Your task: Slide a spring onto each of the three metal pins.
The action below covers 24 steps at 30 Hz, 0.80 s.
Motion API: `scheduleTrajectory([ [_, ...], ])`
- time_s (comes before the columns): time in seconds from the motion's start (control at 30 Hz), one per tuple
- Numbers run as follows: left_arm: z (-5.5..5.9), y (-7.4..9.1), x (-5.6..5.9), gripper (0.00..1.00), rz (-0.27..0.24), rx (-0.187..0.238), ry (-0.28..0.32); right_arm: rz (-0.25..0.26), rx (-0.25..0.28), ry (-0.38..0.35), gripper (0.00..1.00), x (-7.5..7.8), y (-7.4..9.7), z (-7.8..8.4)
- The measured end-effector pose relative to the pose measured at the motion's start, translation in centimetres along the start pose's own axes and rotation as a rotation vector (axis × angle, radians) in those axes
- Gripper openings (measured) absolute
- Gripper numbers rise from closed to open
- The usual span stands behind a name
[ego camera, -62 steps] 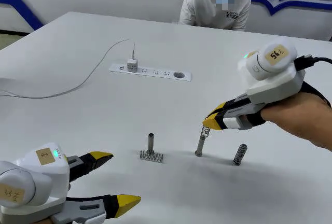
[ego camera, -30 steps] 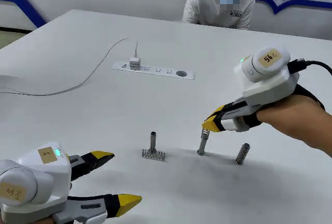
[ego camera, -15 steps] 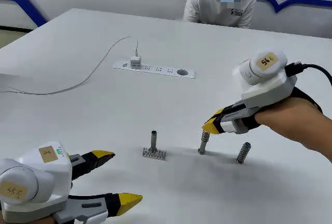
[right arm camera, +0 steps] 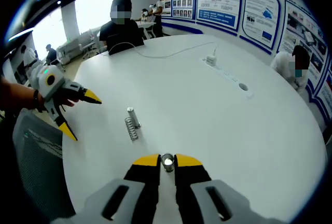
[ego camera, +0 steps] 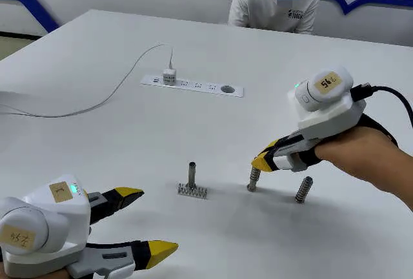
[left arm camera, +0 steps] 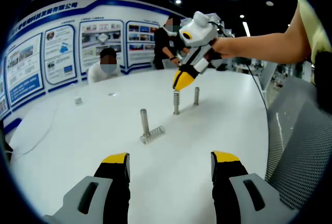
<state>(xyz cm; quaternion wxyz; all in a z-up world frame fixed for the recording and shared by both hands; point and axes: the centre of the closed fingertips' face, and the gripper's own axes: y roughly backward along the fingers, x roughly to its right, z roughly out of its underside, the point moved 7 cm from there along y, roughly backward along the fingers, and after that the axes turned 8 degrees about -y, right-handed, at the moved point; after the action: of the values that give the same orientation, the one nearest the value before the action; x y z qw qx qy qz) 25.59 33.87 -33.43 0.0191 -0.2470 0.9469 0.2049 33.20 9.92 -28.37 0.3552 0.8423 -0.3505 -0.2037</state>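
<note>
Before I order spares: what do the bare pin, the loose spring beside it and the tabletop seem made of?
Bare pin: grey metal, likely steel, dull sheen. Loose spring: thin silvery wire coil, probably steel. Tabletop: smooth matte white, perhaps laminate; the look leaves it open.

Three pins, one spring still loose

We see the middle grey metal pin [ego camera: 253,179] and right pin [ego camera: 303,189] sleeved in springs; the left pin [ego camera: 191,171] stands bare, a silver coil spring [ego camera: 191,191] lying at its foot.
</note>
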Motion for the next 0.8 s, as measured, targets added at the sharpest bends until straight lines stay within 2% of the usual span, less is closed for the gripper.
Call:
scheduleTrajectory([
  [0.8,-0.1,0.0,0.1,0.64,0.002,-0.002,0.0,-0.006,-0.022,-0.011,0.12,0.1,-1.1,0.7],
])
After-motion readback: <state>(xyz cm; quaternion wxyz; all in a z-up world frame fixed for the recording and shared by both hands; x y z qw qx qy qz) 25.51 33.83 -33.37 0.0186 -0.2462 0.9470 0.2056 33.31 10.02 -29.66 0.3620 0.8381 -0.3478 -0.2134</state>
